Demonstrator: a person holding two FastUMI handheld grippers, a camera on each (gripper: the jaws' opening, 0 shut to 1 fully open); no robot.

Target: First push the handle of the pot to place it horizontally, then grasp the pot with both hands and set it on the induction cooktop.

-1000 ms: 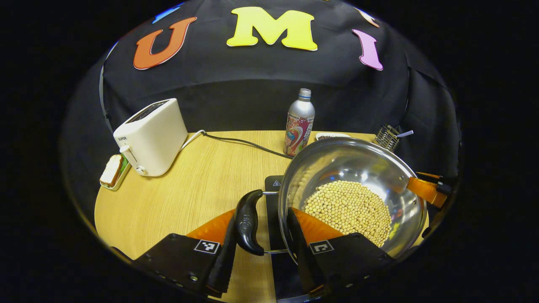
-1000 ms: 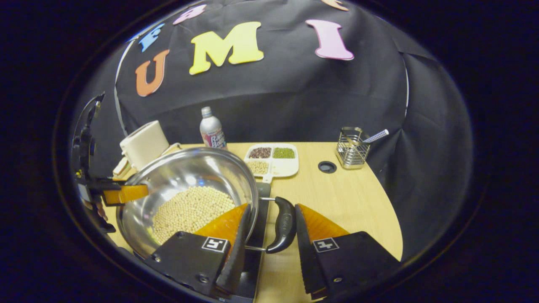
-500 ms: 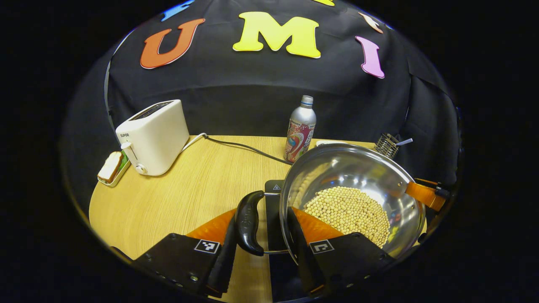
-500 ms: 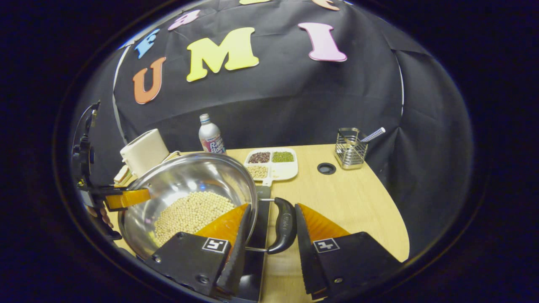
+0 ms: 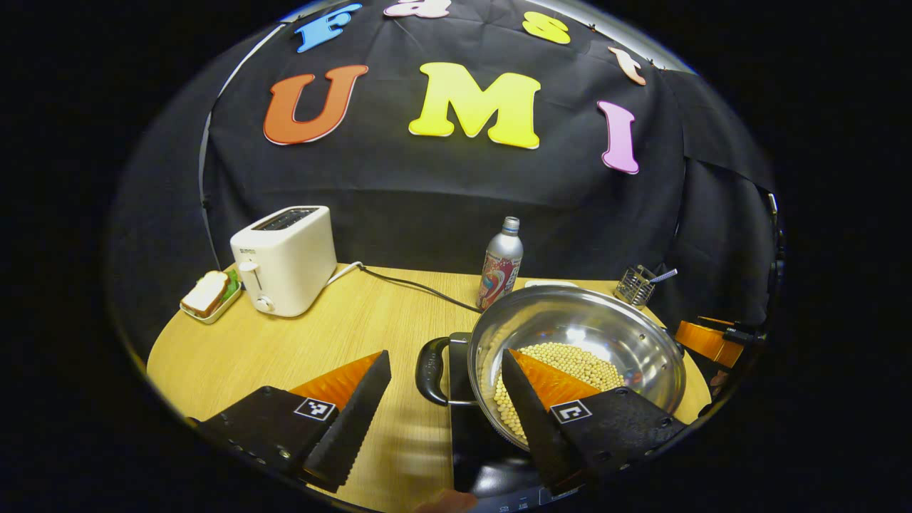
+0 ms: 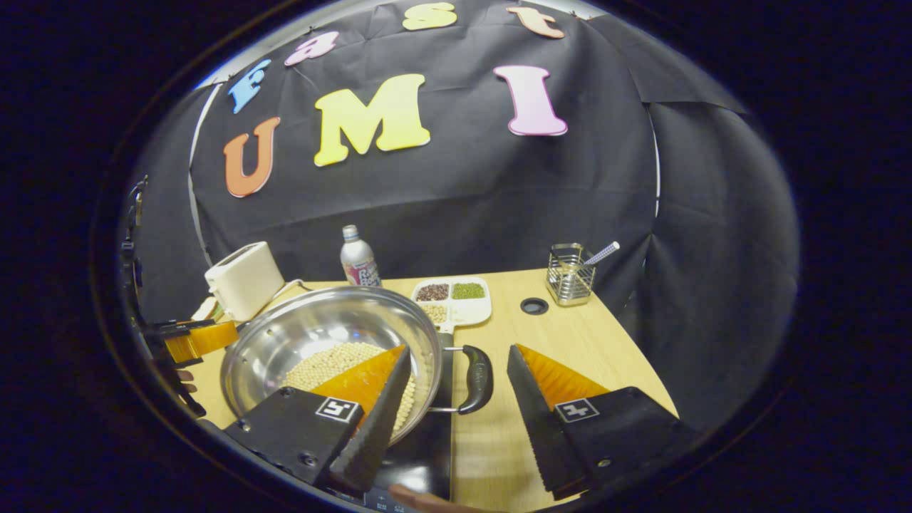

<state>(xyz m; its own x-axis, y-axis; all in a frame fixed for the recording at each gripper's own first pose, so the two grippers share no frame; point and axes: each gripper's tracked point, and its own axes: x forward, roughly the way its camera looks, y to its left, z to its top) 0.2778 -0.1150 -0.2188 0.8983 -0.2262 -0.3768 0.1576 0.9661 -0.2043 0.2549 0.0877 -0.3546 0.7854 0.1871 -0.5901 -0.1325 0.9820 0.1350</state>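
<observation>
The pot sits on the cooktop, a dark slab on the desk, with pale beans heaped in its bottom. In the left gripper view the left tool hangs above the pot's left rim: one finger over the bare desk, the other over the beans, the black left handle showing in the gap between them. That handle lies flat, sticking out sideways from the pot wall, its grip running roughly parallel to the rim. The left tool is spread wide and grips nothing; neither finger touches the handle.

In the right gripper view the right tool mirrors this at the pot's other side. The right handle also lies level, between the fingers but clear of both. One finger hangs over the beans, the other over the desk. This tool too stands wide apart and holds nothing.

Behind the pot stand a bottle, a toaster and a sectioned tray.
</observation>
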